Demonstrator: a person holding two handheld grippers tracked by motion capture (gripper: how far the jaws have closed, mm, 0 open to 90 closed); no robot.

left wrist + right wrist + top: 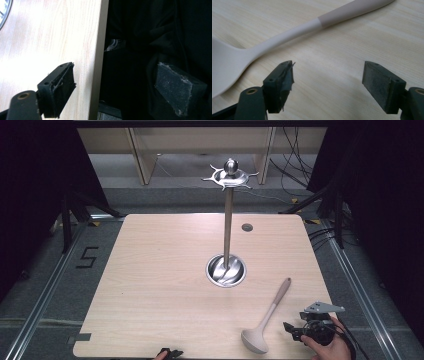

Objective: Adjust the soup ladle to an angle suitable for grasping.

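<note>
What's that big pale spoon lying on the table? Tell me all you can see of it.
The ladle looks like smooth matte silicone or plastic: a cream bowl and neck, with a slightly darker beige grip. It lies flat on the wooden table near the front right corner, bowl toward the person, handle angled toward the metal stand. Nothing grips it; the right claw sits open beside it, apart from it.

The left gripper (113, 85) is hanging over the near edge of the wooden table (45, 45), its two black jaws standing wide apart with nothing between them. The left-hand jaw is lying over the pale wood grain, its worn pad fraying at the edges, while the other is showing against dark black cloth (150, 30) beyond the table's edge. A curved sliver of a shiny metal rim (5, 12) is peeking in at the top left corner.
</note>
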